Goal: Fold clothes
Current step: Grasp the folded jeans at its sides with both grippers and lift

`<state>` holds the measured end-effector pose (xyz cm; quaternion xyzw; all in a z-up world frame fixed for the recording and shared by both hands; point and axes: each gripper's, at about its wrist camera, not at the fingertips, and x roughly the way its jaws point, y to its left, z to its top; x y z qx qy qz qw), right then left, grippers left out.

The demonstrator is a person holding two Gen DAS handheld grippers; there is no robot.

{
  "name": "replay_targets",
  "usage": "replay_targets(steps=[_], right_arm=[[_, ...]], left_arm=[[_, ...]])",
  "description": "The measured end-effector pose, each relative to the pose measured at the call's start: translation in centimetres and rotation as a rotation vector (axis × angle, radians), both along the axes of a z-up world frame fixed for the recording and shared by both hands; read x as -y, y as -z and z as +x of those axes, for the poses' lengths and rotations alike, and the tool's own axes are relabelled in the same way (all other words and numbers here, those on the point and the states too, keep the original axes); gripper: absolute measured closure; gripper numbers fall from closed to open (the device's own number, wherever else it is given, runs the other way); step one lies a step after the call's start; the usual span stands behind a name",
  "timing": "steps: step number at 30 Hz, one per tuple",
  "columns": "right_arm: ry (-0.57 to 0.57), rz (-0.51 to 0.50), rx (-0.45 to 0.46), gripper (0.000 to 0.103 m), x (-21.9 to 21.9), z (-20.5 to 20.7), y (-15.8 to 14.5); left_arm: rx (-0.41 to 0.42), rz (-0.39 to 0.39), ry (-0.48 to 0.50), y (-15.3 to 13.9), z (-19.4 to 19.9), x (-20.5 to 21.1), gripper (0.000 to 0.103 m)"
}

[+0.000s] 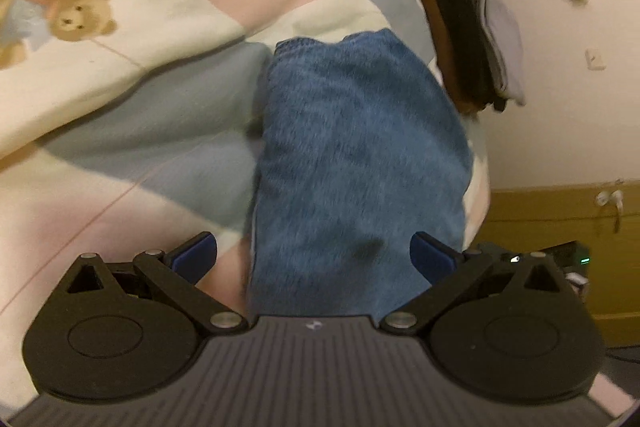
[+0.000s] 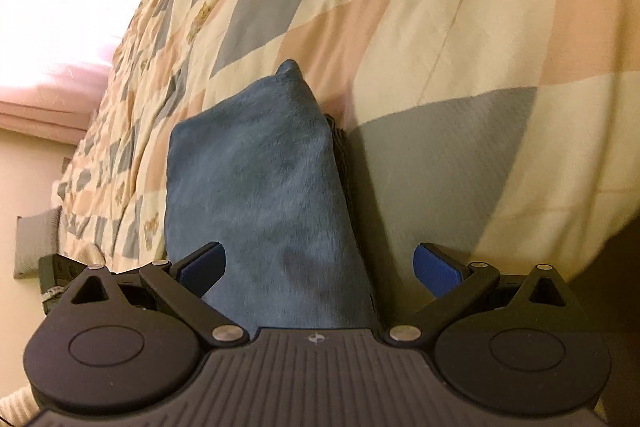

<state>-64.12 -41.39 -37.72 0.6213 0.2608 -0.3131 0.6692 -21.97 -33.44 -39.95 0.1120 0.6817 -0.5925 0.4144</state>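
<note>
L gripper (image 1: 313,257) fingers spread wide, R gripper (image 2: 318,267) fingers spread wide, both gripping nothing

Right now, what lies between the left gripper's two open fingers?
In the left wrist view, the folded blue jeans run up between the left gripper's spread fingers, resting on the patchwork quilt. Neither finger visibly clamps them.

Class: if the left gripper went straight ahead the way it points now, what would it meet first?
Most likely the folded blue jeans: they lie between the open fingers of the left gripper and stretch ahead on the patchwork quilt. Depth is unclear.
</note>
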Motion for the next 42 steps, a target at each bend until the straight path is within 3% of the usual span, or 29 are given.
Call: replay_targets(steps=[5, 7, 12, 15, 17, 18, 19, 21, 22, 27, 29, 34, 39, 42], right_arm=[[-0.026, 0.061, 0.111, 0.002, 0.7, 0.4, 2.9], [-0.061, 0.076, 0.155, 0.011, 0.5, 0.8, 3.7], [-0.127, 0.09, 0.202, 0.013, 1.3, 1.0, 4.9], [-0.137, 0.124, 0.236, 0.016, 2.2, 0.9, 6.5], [-0.168, 0.128, 0.247, 0.018, 2.4, 1.6, 6.7], [-0.18, 0.125, 0.254, 0.033, 2.4, 2.0, 6.5], [-0.189, 0.11, 0.257, 0.041, 2.1, 2.2, 5.8], [-0.203, 0.082, 0.269, 0.054, 1.3, 2.1, 4.4], [-0.195, 0.083, 0.277, 0.056, 1.0, 1.9, 4.1], [-0.073, 0.167, 0.313, 0.052, 0.3, 1.1, 6.3], [-0.051, 0.178, 0.335, 0.053, 0.4, 1.4, 7.5], [-0.023, 0.136, 0.358, 0.06, -0.5, 1.3, 6.0], [0.089, 0.048, 0.406, 0.062, -1.4, 0.9, 1.8], [0.189, -0.063, 0.429, 0.062, -0.9, 0.6, -2.3]], left_arm=[[-0.113, -0.039, 0.024, 0.9, -0.2, 0.5, 0.005], [-0.124, -0.047, 0.046, 0.9, -0.8, 0.8, 0.004], [-0.116, -0.054, 0.109, 2.3, -1.6, 1.5, 0.005], [-0.107, -0.058, 0.11, 2.5, -1.6, 1.7, 0.023], [-0.084, -0.067, 0.116, 1.8, -1.4, 1.9, 0.047], [-0.066, -0.078, 0.124, 1.1, -1.3, 2.1, 0.049], [-0.048, -0.1, 0.137, 0.1, -1.2, 2.1, 0.052], [-0.042, -0.126, 0.158, -1.3, -1.0, 2.6, 0.052], [-0.041, -0.136, 0.172, -1.7, -1.0, 2.9, 0.053], [0.038, -0.032, 0.213, 1.1, -1.8, 5.5, 0.048], [0.055, -0.042, 0.226, 0.4, -1.9, 5.6, 0.05], [0.115, -0.085, 0.273, -3.1, -2.4, 6.4, 0.053], [0.127, -0.21, 0.355, -10.0, -3.2, 12.1, 0.053], [0.136, -0.34, 0.487, -14.9, -4.7, 17.7, 0.053]])
